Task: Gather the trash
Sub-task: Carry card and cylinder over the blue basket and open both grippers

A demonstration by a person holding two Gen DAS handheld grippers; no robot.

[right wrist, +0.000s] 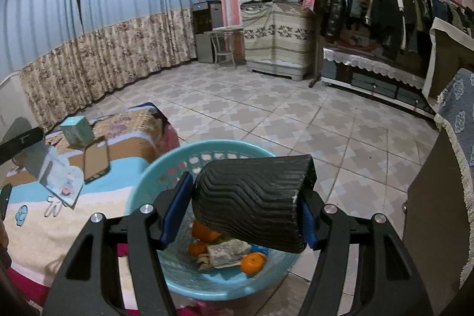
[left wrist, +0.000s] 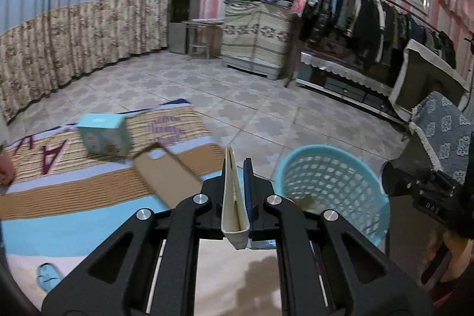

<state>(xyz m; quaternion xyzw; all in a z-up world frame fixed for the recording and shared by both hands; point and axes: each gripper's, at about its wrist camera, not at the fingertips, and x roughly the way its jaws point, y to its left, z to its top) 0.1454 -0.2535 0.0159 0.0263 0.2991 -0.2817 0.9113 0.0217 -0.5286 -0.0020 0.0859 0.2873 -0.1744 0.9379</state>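
My left gripper (left wrist: 238,168) is shut on a flat white carton (left wrist: 234,203), held edge-on over the bed just left of the light blue trash basket (left wrist: 334,168). That carton also shows in the right wrist view (right wrist: 62,182) at the left. My right gripper (right wrist: 246,197) is shut on a black ribbed cup-like piece (right wrist: 254,197) and holds it tilted over the basket (right wrist: 177,156). Orange peels (right wrist: 251,262) and crumpled paper (right wrist: 228,253) lie in the basket. A small teal box (left wrist: 103,136) and a brown cardboard piece (left wrist: 169,179) lie on the bed.
The bedspread (left wrist: 74,215) is striped blue, brown and cream. A tiled floor (left wrist: 251,105) stretches beyond. A clothes rack (left wrist: 370,17), a covered cabinet (left wrist: 254,37) and a dark chair (left wrist: 444,132) with a patterned cover stand at the right. Curtains (left wrist: 74,34) line the left wall.
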